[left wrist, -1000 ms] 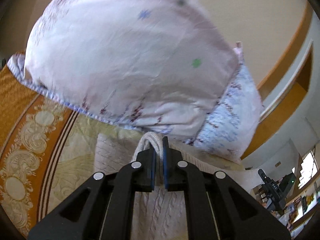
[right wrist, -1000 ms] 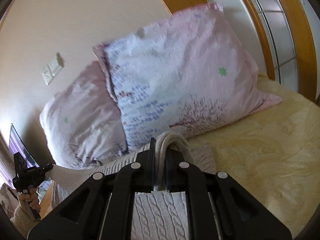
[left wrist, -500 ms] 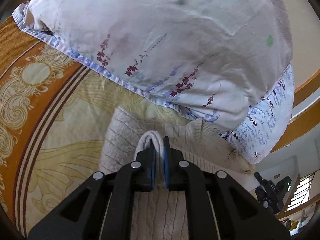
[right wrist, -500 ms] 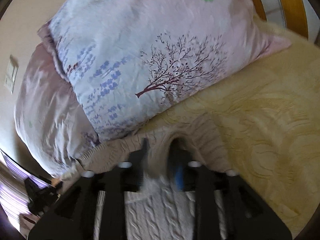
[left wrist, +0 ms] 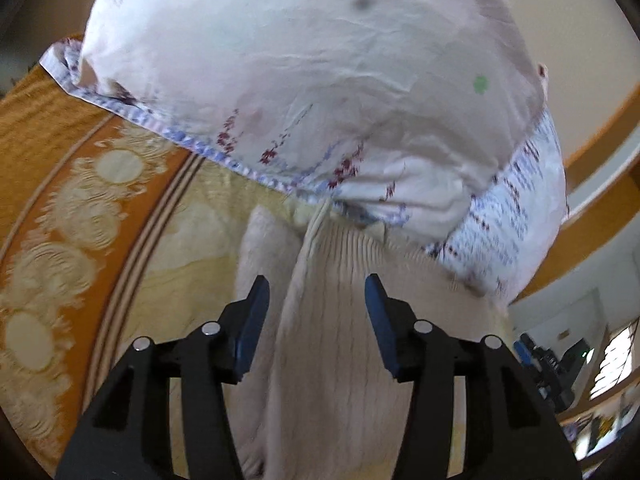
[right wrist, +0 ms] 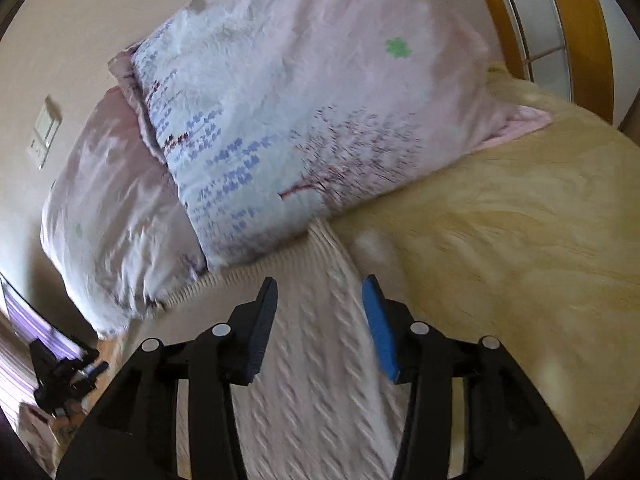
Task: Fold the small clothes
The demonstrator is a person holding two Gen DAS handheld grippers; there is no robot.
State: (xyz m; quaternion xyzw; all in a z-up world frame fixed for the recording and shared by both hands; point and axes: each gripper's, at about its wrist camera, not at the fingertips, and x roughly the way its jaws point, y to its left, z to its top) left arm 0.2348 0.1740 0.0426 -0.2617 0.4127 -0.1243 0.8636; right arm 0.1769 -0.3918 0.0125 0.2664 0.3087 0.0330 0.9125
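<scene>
Left wrist view: the left gripper [left wrist: 316, 284] stands with its fingers [left wrist: 252, 320] spread wide, holding nothing. The cream knit sweater [left wrist: 332, 320] lies on the bed directly below and between them, touching neither blue pad. Its ribbed hem runs forward from the gap to a pointed corner that reaches the lower edge of the near pillow [left wrist: 304, 80]. Half a second ago these fingers were pinched shut on a loop of that knit; now the loop is released and the cloth lies flat.

Right wrist view: the right gripper [right wrist: 320, 284] is likewise wide apart and empty, with the sweater [right wrist: 312, 360] spread beneath the gap and passing out of view below the frame. Here too the grip seen a moment before has been let go. The fabric shows a cable pattern on the body and a ribbed band along the far edge, which lies against the foot of the flowered pillow [right wrist: 304, 120]. Motion blur softens the knit.

Under the sweater lies a pale yellow bedspread [right wrist: 520, 240] with an orange patterned border [left wrist: 60, 200]. Beyond it, a second, pinker pillow [right wrist: 108, 208] leans against the wall, and the left gripper [right wrist: 64, 376] appears far off at the lower left edge.
</scene>
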